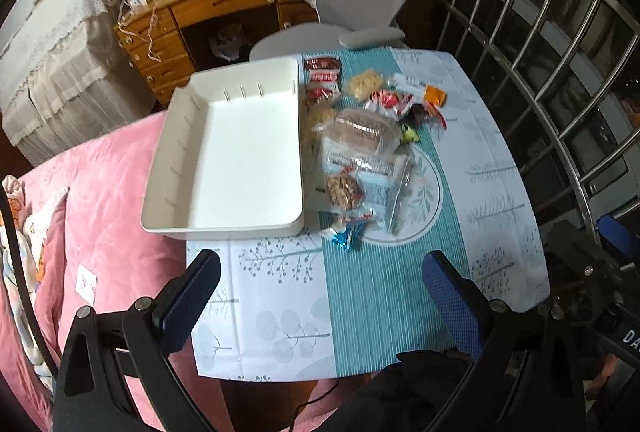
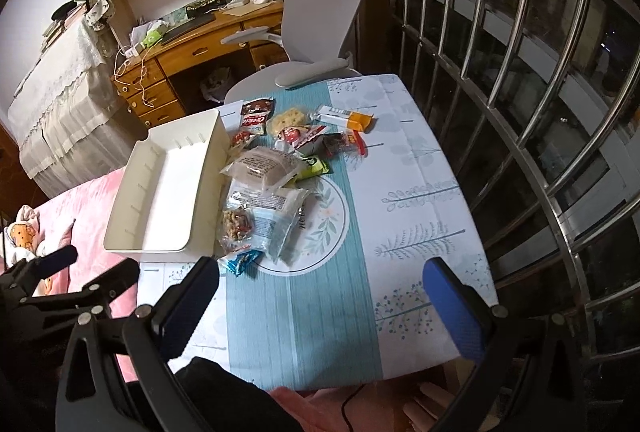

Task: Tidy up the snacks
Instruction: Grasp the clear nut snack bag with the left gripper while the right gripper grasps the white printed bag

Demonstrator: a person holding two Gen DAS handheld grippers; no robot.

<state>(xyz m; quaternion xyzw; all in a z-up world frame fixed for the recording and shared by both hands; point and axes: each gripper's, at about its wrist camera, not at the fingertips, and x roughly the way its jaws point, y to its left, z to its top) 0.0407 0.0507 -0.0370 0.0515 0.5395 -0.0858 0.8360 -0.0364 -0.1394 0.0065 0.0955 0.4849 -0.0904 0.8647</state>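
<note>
Bed: a pink bed (image 1: 100,200) sits on the left side, right next to the bench.
Bench: the bench (image 1: 480,168) has a blue and white cloth with trees and leaves on it.
Chair: a grey chair (image 2: 324,12) stands at the far end of the bench, in front of a wooden desk (image 2: 200,52).
Bars: shiny metal window bars (image 2: 520,72) run along the right side.
Tray: a big white tray (image 1: 236,148) lies on the left part of the bench, and part of it hangs over the bed. Nothing is inside it.
Snacks: a pile of snacks (image 1: 360,148) lies on the bench, just beside the right wall of the tray. None of them is in the tray.
Biggest snack: a clear bag of bread (image 2: 264,164) sits in the middle of the pile.
Small snacks: a blue shiny candy (image 1: 344,236) lies at the near end, and an orange packet (image 2: 358,121) lies at the far end.
Left hand-held gripper (image 1: 320,296): its two fingers are spread wide apart, above the near edge of the bench, and hold nothing.
Right hand-held gripper (image 2: 320,300): it is spread wide too, above the near part of the bench, and holds nothing.
</note>
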